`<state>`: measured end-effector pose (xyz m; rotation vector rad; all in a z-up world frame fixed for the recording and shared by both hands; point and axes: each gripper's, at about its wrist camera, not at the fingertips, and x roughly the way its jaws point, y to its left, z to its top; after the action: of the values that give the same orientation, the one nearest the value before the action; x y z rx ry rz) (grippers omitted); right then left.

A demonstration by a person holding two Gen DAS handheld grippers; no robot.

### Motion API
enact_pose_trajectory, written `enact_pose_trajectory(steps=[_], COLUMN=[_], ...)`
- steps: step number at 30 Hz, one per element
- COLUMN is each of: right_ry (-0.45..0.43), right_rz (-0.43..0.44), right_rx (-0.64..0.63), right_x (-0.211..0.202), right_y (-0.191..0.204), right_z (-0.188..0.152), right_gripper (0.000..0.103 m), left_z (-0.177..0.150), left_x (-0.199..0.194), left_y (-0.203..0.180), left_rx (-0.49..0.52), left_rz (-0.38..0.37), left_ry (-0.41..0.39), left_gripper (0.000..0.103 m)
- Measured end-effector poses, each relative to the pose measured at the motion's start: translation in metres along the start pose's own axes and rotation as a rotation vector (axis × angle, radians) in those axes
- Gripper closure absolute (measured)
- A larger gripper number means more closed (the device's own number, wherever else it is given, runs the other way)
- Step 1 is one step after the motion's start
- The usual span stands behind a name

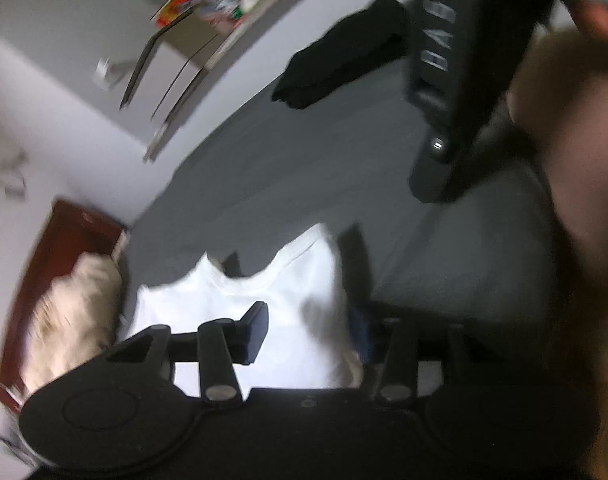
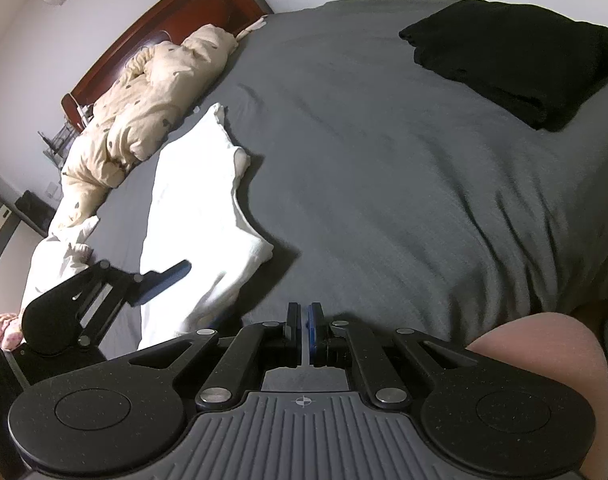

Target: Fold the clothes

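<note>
My left claw point(image 1: 304, 300) is over the white shirt point(image 1: 239, 312), and its fingers stand apart with the cloth lying between them rather than pinched; the left-wrist view is blurred, so I cannot tell whether a pad touches the fabric. From the right-wrist view I see that same claw point(image 2: 163, 276) low at the near end of the white shirt point(image 2: 199, 208), one dark blue pad point(image 2: 171, 274) lying across the cloth.

My right claw point(image 2: 304, 320) is closed, its two pads pressed together with nothing between them, hanging just above the grey bedsheet point(image 2: 384, 180) near the edge of the bed.

The shirt lies in a long, partly folded strip on the left part of the bed, running away from me toward the dark red headboard point(image 2: 175, 28). Just beside it, along the headboard side, a cream patterned quilt point(image 2: 143, 112) is bunched up. A folded black garment point(image 2: 512, 60) sits well apart at the far right of the sheet. A person's knee point(image 2: 544, 360) shows at the lower right.
</note>
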<state>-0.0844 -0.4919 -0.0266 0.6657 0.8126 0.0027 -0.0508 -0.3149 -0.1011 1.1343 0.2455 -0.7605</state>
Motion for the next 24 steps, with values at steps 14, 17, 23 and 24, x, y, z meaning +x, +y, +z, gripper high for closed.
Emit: enact_pose_trajectory(steps=[14, 17, 23, 24], right_ry=[0.004, 0.012, 0.017, 0.011], right_rz=[0.124, 0.16, 0.249, 0.255], right_rx=[-0.066, -0.064, 0.032, 0.054], right_x=[0.01, 0.019, 0.036, 0.039], right_y=[0.018, 0.023, 0.024, 0.024], right_z=[0.005, 0.006, 0.013, 0.014], right_gripper=[0.1, 0.1, 0.096, 0.071], left_z=[-0.008, -0.018, -0.038, -0.041], left_x=[0.009, 0.009, 0.012, 0.013], left_y=[0.033, 0.056, 0.093, 0.098], left_rx=[-0.264, -0.421, -0.651, -0.681], left_rz=[-0.09, -0.142, -0.197, -0.208], left_ry=[-0.007, -0.004, -0.005, -0.004], left_gripper=[0.093, 0.093, 0.093, 0.093])
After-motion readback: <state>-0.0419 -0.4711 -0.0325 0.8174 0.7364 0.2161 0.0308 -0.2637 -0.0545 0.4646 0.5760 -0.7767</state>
